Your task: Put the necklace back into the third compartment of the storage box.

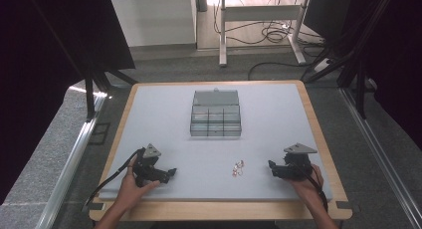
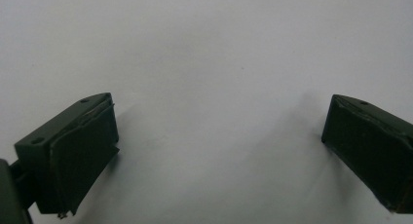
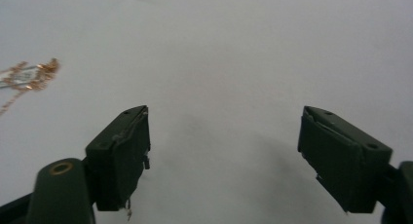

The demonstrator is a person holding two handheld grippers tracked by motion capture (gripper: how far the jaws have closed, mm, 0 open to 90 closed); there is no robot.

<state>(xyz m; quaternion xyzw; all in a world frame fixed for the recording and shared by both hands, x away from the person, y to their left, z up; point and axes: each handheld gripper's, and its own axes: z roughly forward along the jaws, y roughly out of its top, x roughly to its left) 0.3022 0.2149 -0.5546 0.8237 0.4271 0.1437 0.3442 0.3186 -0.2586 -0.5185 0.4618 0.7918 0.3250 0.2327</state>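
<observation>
My left gripper [image 1: 172, 171] rests near the table's [image 1: 278, 134] front left corner, jaws wide apart, holding nothing. My right gripper [image 1: 270, 166] sits near the front right corner, also spread and bare. Between them lies small gold jewelry [image 1: 238, 168]. A clear compartment box [image 1: 215, 118] stands open toward the far edge.

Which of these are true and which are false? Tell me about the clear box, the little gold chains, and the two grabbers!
1. The clear compartment box has its lid open. True.
2. The gold chains lie inside the box. False: they lie on the grey mat, nearer the person.
3. The left gripper is open and empty. True.
4. The right gripper pinches a chain. False: its jaws are apart, with bare mat between.
</observation>
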